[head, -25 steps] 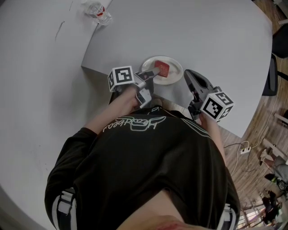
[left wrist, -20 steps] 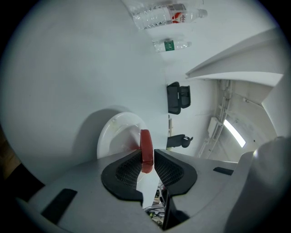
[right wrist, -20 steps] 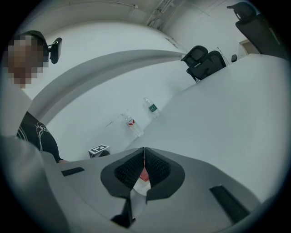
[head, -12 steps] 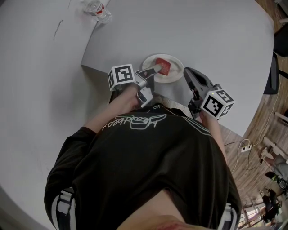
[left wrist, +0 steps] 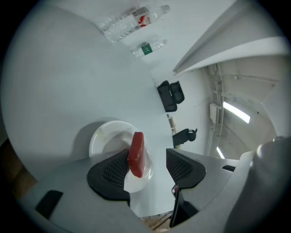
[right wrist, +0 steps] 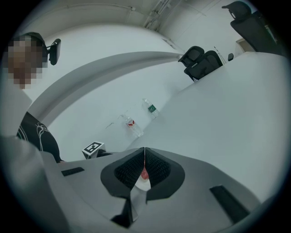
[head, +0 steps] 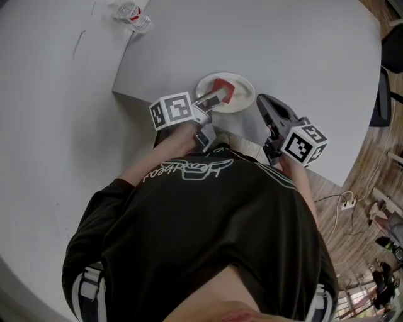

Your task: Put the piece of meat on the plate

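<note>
A red piece of meat stands on edge over the white plate near the table's front edge. My left gripper reaches over the plate's near rim, and its jaws are opening. In the left gripper view the meat leans against the left pad, while the right pad stands apart from it. The plate lies just beyond. My right gripper hovers right of the plate, shut with nothing in it. Its own view shows the jaws pressed together.
A grey table carries the plate. Two clear water bottles lie far across on the white surface; the head view shows one bottle at top left. Office chairs stand beyond the table.
The left gripper has rolled and its jaws have spread apart. The meat, gripped flat before, now stands on edge against one pad over the plate. The right gripper has not moved.
</note>
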`<state>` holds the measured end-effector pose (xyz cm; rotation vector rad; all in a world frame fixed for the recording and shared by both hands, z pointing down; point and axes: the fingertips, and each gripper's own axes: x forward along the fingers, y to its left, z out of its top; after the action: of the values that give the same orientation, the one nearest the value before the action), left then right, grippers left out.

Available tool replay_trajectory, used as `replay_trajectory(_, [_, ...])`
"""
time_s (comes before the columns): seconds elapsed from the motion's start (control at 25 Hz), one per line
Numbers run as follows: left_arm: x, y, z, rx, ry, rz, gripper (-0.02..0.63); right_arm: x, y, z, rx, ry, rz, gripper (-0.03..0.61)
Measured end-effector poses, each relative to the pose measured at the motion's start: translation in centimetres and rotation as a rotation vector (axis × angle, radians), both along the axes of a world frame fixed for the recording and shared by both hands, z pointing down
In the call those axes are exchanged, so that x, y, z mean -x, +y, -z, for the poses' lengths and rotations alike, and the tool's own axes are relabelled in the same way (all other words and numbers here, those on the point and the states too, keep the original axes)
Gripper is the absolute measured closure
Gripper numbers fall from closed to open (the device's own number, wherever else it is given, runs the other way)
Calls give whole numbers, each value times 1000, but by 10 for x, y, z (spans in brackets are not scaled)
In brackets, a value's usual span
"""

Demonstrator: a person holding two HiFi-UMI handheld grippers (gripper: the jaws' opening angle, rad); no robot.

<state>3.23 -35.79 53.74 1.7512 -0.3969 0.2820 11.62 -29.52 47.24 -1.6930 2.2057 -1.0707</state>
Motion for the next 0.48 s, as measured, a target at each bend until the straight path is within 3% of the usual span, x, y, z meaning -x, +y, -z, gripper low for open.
replay_trajectory(0.48, [3, 16, -7, -364, -246, -162, 314, 0, 25, 4, -6, -12, -4, 569])
